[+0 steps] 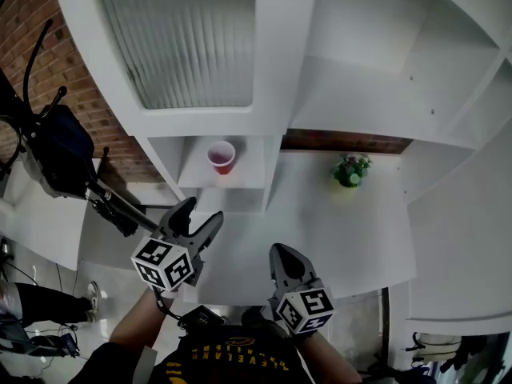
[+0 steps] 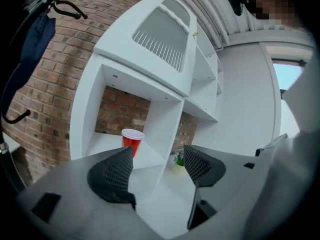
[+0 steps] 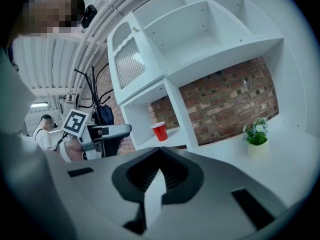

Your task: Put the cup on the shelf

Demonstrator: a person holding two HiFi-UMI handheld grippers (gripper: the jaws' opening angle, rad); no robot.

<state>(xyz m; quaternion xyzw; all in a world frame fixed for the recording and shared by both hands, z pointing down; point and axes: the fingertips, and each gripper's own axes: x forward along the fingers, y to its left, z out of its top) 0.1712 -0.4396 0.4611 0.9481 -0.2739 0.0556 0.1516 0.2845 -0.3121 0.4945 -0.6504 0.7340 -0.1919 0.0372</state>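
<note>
A red cup (image 1: 222,157) stands upright in the low white shelf compartment (image 1: 242,176), with brick wall behind it. My left gripper (image 1: 204,212) hovers open just in front of and below that compartment, holding nothing. In the left gripper view the cup (image 2: 132,140) shows past the left jaw, well clear of the gripper (image 2: 157,156). My right gripper (image 1: 282,252) is shut and empty over the white desk, nearer to me. The right gripper view shows the cup (image 3: 160,131) on the shelf (image 3: 150,140) beyond that gripper (image 3: 160,153).
A small potted plant (image 1: 350,170) stands on the white desk (image 1: 320,214) right of the shelf divider. A coat rack with a dark jacket (image 1: 56,150) stands at the left by the brick wall. Taller white shelving (image 1: 376,46) rises above.
</note>
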